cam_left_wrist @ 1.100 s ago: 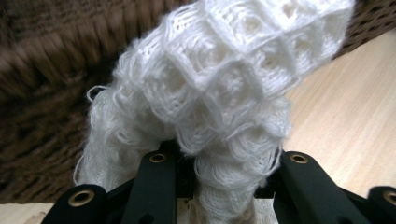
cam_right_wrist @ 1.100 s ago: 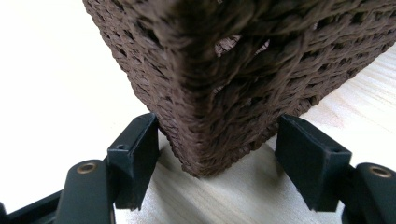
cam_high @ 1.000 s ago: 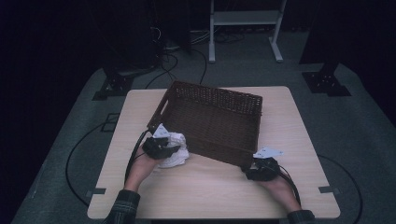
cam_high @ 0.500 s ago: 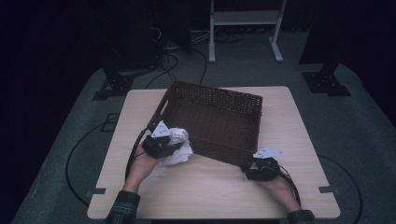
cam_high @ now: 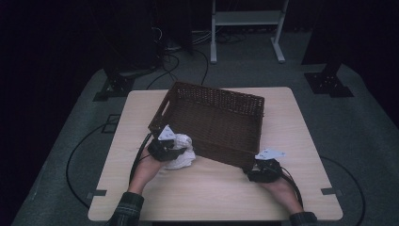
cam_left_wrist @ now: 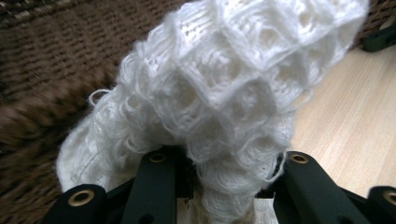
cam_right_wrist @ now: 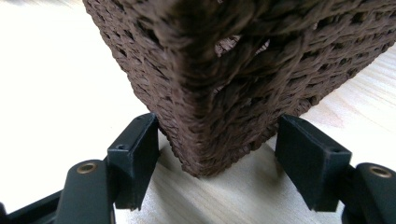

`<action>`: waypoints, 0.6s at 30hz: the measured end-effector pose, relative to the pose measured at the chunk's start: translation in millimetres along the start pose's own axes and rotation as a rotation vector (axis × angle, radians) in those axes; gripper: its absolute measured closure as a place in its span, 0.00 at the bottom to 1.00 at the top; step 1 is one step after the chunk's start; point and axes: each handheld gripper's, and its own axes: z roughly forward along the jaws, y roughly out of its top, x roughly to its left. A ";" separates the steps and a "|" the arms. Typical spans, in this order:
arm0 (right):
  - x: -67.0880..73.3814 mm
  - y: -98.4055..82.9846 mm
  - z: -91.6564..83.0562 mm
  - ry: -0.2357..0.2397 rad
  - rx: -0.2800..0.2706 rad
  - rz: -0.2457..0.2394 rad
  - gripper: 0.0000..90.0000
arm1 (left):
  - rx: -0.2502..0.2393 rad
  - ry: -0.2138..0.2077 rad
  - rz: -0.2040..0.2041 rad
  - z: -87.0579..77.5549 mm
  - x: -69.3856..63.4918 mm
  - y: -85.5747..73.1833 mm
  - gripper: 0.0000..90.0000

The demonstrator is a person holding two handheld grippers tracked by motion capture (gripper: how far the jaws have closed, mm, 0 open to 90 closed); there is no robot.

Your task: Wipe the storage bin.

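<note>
High view: I look down, forward, from far above the table (cam_high: 291, 117).
Gripper views: close on the basket (cam_high: 221, 117), shared with the high view.

Wooden table (cam_high: 301, 132) carries wicker basket (cam_high: 221, 117) (dark brown), white knit cloth (cam_high: 184, 157)

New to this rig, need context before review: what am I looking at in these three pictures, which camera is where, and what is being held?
No robot arm here: a person at a wooden table holds a two-jaw gripper in each hand. The high view is a fixed camera above the person's side, looking down and forward. The other two pictures come from cameras riding on each gripper, looking along its black jaws.

On the table sits a brown wicker basket. The left gripper is shut on a white knitted cloth, just outside the basket's near wall. The right gripper has its jaws on either side of the basket's near corner; whether the pads press on it I cannot tell.
</note>
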 end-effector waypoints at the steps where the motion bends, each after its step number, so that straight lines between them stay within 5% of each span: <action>1: 0.0 0.0 0.0 0.000 0.000 0.000 0.33 | 0.006 0.000 -0.001 2.2 -0.1 -1.0 0.76; 18: 0.0 0.0 0.0 0.000 0.000 -0.001 0.33 | 0.129 0.006 0.010 35.3 -1.1 -16.2 0.76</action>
